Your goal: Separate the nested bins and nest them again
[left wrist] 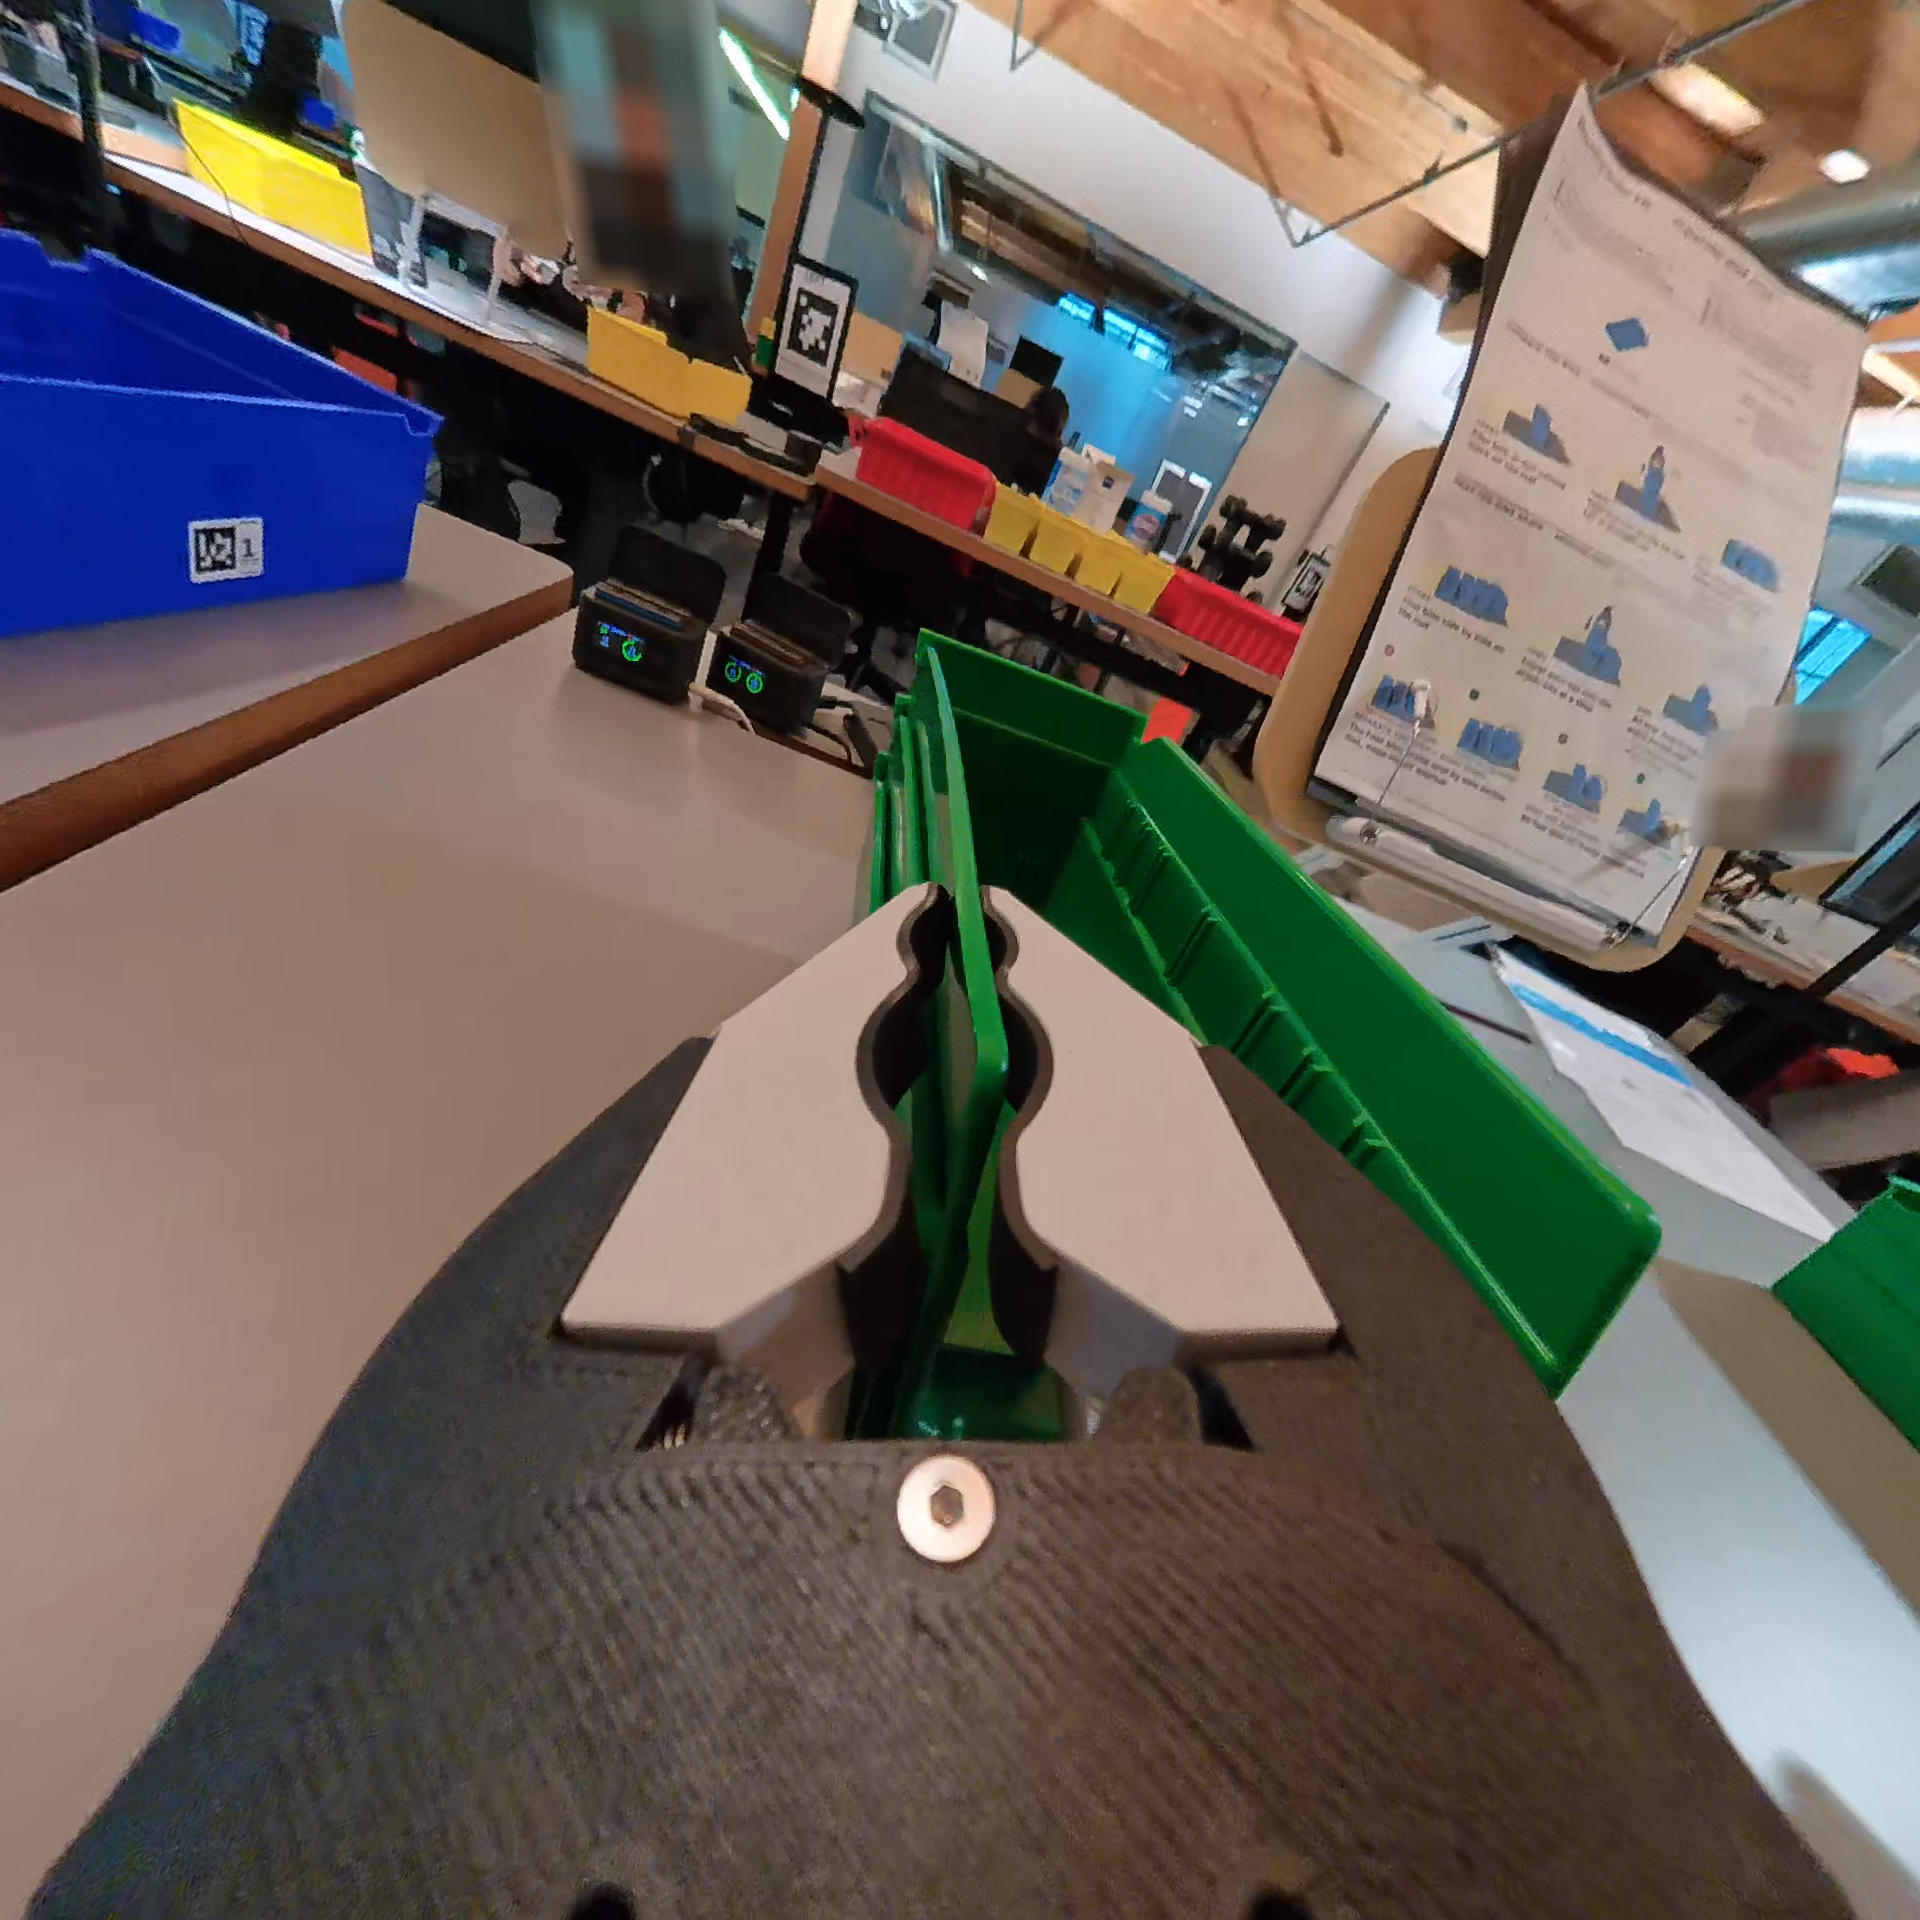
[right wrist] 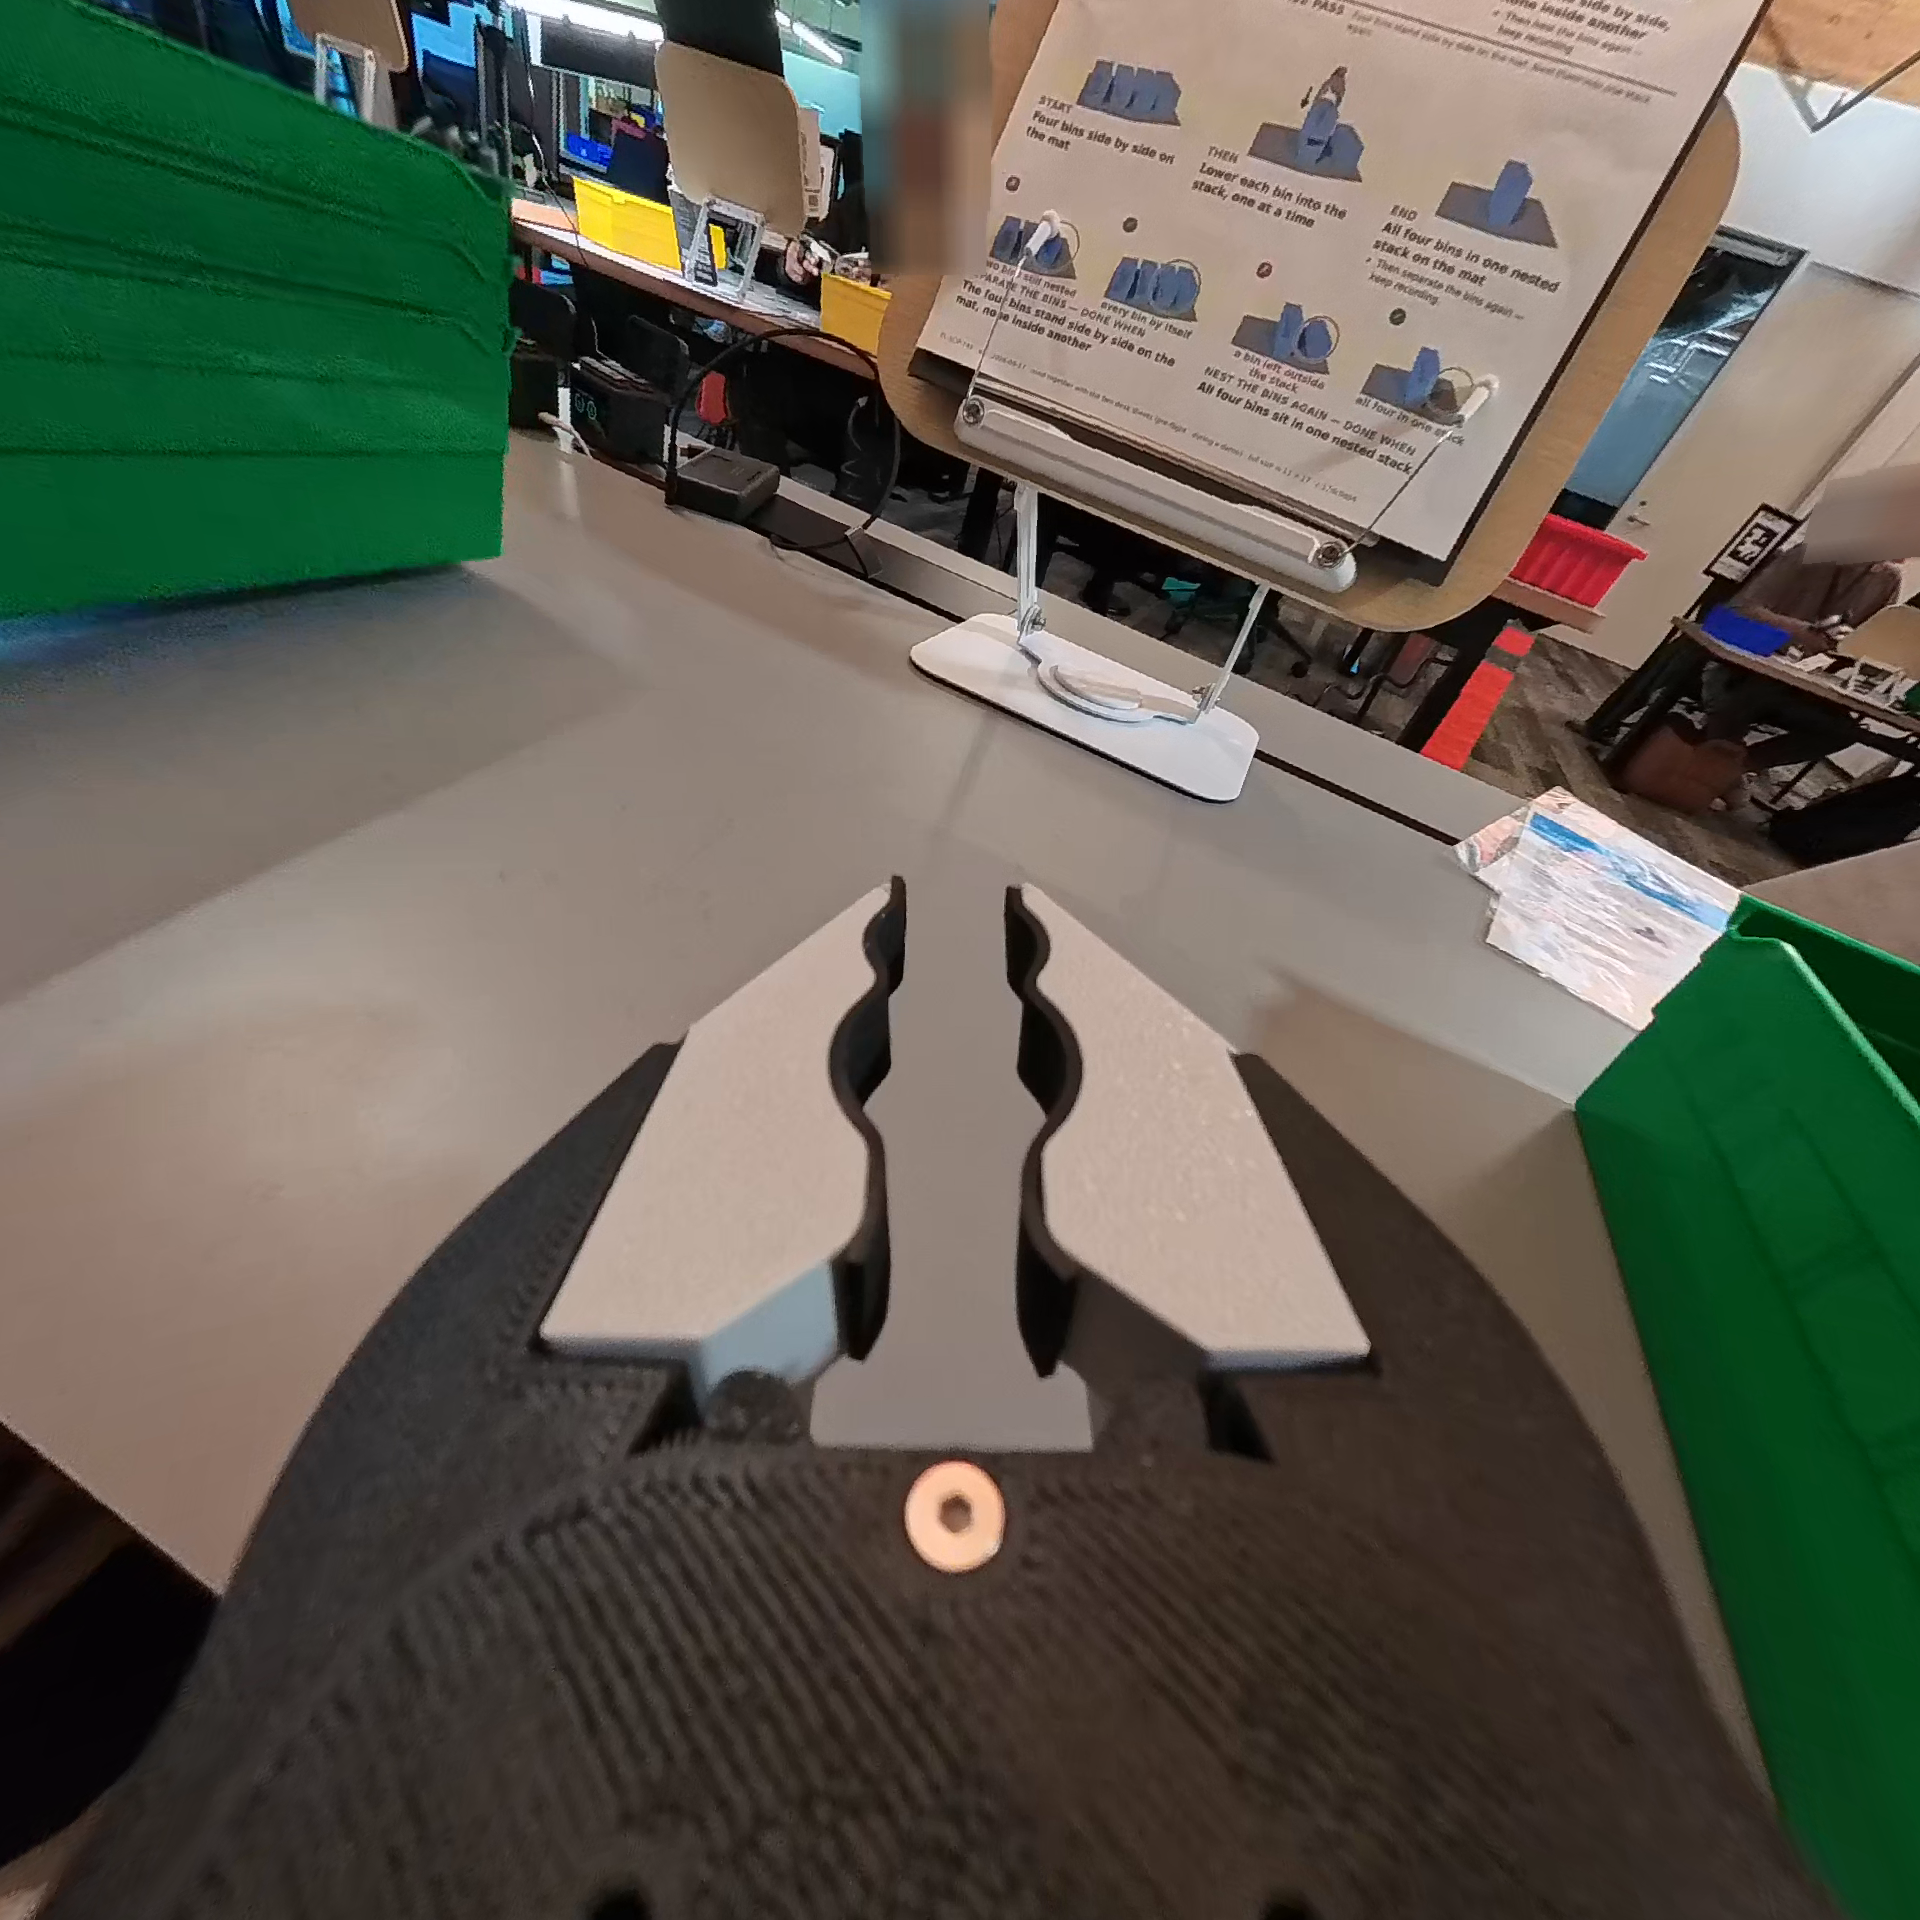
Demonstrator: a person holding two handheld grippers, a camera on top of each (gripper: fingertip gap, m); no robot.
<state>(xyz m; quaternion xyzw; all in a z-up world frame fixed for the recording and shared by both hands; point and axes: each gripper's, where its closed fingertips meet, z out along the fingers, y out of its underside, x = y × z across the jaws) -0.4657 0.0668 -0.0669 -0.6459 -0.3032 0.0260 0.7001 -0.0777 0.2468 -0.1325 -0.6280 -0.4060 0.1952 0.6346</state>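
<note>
In the left wrist view my left gripper [left wrist: 961, 914] is shut on the left side wall of the inner green bin [left wrist: 1299, 997], which sits tilted in a nested green stack; outer rims [left wrist: 896, 821] show to its left. A separate green bin [left wrist: 1860, 1309] lies at the right edge. In the right wrist view my right gripper [right wrist: 954, 899] is open and empty above the grey table [right wrist: 364, 935]. The green stack [right wrist: 239, 343] fills the upper left, blurred. The separate green bin [right wrist: 1787, 1195] stands at the right, close beside the gripper.
A document stand [right wrist: 1101, 696] with an instruction sheet [right wrist: 1278, 229] stands at the table's far side. Loose papers [right wrist: 1590, 914] lie at the right. A blue bin [left wrist: 187, 457] sits on a table at the left. Two black chargers [left wrist: 707, 644] stand behind the table.
</note>
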